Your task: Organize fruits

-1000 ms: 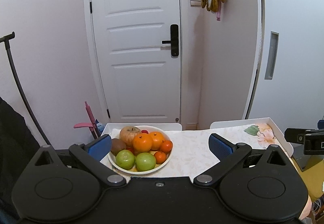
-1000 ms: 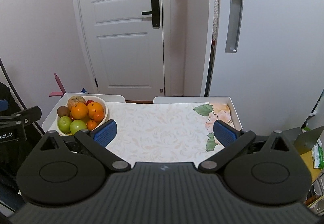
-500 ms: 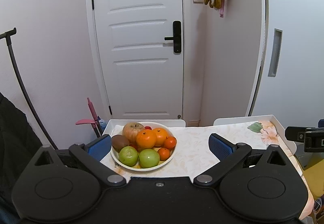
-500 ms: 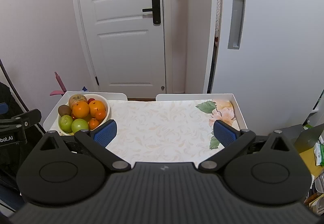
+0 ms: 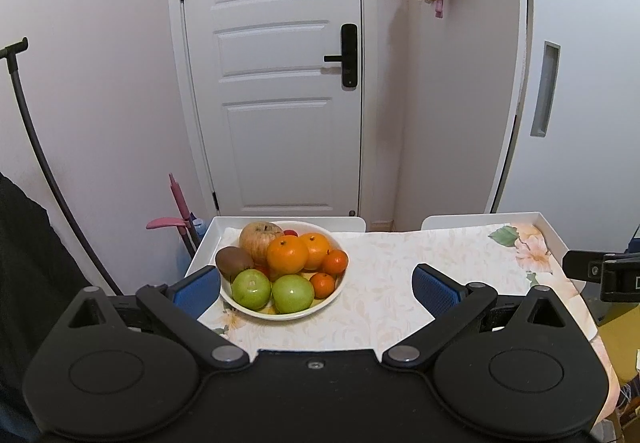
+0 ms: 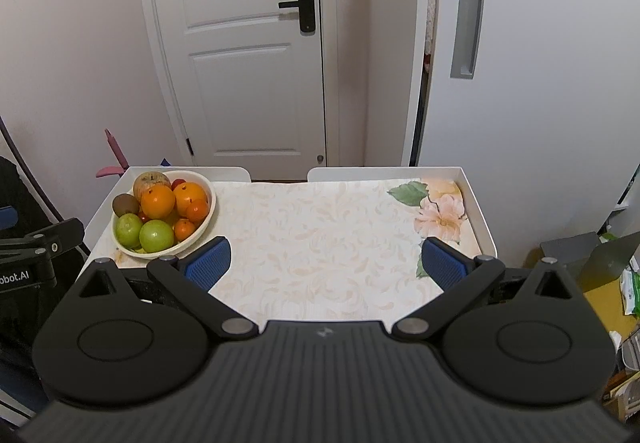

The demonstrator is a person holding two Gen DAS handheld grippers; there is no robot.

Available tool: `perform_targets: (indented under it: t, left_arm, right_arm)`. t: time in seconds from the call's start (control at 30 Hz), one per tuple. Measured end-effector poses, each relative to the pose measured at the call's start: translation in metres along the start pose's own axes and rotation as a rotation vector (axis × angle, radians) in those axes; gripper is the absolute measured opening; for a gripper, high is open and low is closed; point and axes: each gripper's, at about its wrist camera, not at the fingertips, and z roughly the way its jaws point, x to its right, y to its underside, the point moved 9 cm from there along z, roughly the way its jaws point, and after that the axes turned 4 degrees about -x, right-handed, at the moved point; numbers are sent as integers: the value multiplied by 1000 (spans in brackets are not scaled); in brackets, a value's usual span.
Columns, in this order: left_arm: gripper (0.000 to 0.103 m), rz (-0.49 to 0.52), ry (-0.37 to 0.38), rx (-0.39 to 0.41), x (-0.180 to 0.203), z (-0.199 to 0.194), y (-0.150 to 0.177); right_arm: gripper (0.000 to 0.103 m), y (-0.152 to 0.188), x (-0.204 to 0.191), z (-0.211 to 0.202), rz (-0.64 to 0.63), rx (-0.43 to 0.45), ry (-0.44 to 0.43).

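A white bowl (image 5: 335, 293) full of fruit sits at the table's left end; it also shows in the right wrist view (image 6: 210, 213). It holds two green apples (image 5: 251, 286), two large oranges (image 5: 287, 254), small tangerines (image 5: 335, 261), a kiwi (image 5: 233, 261) and a brownish apple (image 5: 260, 237). My left gripper (image 5: 316, 289) is open and empty, just before the bowl's near side. My right gripper (image 6: 325, 262) is open and empty over the middle of the floral tablecloth (image 6: 320, 235).
The table is a white tray top (image 6: 482, 219) with raised rims. A white door (image 5: 276, 83) stands behind it and a sliding door (image 6: 520, 63) at the right. A pink tool (image 5: 176, 219) leans at the far left. Boxes and bags (image 6: 600, 267) lie to the right.
Both grippers have moved up and tilted down slightly toward the table; the bowl and table sit higher and closer in both views. Both stay open.
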Motion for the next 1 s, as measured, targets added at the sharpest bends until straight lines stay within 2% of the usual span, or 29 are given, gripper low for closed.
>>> perform_targets:
  t: [1.0]
  left_arm:
    - [103, 7, 1, -21, 6, 6, 3]
  right_arm:
    - [103, 2, 5, 5, 15, -11, 6]
